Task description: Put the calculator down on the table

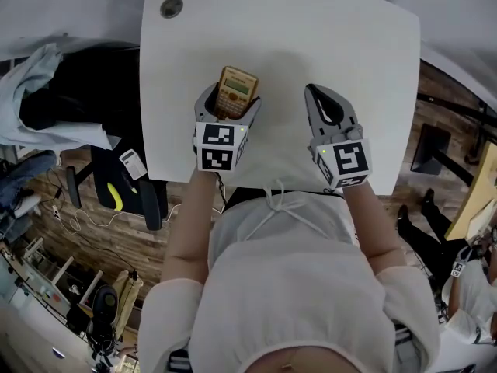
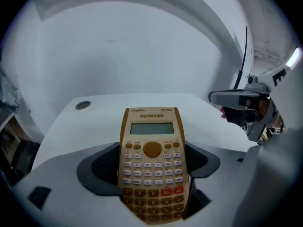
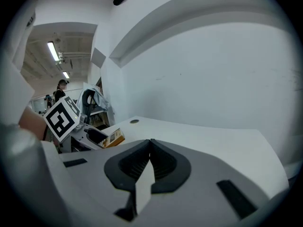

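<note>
1. White surface [image 1: 311, 37] carries a round grommet [image 1: 172, 7] in its far left corner.
2. Left gripper [image 1: 227, 106] jaws clamp the tan calculator [image 1: 236, 90], keys up, over the surface's near left part.
3. Right gripper [image 1: 312, 93] jaws are pressed together, empty, by the near edge.
4. Wood-plank floor [image 1: 147, 247]; black chair [image 1: 85, 84] with clothes [image 1: 31, 76] beside the left edge.

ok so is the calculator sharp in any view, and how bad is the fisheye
Left gripper view: the calculator is sharp, its keys legible, inside a dark round fisheye border. Head view: the table edges bow outward. Right gripper view: same round border, and the ledge on the wall bends into an arc.
</note>
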`<state>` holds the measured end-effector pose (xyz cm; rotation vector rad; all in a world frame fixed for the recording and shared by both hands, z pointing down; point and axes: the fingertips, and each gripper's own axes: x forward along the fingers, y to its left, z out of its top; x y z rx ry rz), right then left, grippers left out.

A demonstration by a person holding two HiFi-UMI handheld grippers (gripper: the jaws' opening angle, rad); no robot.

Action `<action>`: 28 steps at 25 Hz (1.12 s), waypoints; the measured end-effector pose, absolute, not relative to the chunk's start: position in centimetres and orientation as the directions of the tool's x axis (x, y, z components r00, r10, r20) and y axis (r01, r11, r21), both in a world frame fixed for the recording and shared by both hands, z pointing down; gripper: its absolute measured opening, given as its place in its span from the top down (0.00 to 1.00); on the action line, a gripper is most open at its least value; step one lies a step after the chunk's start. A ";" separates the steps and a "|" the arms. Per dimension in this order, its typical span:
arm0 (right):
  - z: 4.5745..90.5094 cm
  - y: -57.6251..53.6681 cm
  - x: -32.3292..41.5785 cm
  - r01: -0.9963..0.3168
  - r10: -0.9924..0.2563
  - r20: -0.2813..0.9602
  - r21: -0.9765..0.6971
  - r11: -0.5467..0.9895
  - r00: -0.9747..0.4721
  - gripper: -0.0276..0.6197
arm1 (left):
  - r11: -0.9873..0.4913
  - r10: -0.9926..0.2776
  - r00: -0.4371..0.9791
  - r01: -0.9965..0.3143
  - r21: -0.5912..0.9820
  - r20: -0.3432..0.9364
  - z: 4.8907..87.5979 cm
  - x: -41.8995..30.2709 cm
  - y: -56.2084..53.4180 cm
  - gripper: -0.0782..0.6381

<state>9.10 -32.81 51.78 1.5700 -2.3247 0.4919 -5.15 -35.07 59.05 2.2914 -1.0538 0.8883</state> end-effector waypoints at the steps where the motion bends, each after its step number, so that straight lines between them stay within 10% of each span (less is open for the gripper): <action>1: 52.0 -32.9 9.1 -0.931 -0.829 0.426 -0.119 0.346 -0.363 0.95 | -0.603 -0.472 0.491 -0.786 0.137 0.732 59.7 -5.0 -35.1 0.33; 28: 52.5 -32.2 9.8 -0.935 -0.827 0.439 -0.119 0.335 -0.352 0.95 | -0.601 -0.431 0.397 -0.796 0.071 0.811 63.1 -5.0 -35.4 0.33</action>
